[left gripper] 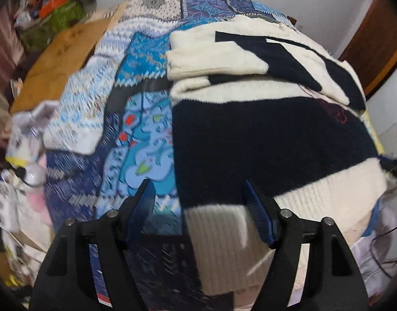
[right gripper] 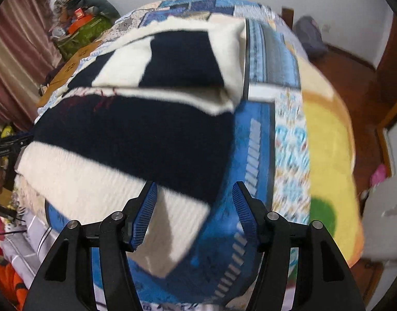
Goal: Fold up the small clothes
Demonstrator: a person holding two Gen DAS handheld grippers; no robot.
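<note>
Hovering w/ jaws wide, holding nothing, left gripper (left gripper: pixel 198 191) & right gripper (right gripper: pixel 194 194) over hem corners of navy-cream sweater (left gripper: pixel 263 134) lying on patchwork bed (left gripper: pixel 136 140), sleeves already folded in, apparently for next fold.

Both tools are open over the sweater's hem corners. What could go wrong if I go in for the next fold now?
1. The left tool straddles the sweater edge and the patterned bedspread; it might pinch both.
2. The sleeves lie loosely folded on top, so lifting the hem could spill them.
3. The right tool sits at the very corner, so its grip may be shallow.
</note>
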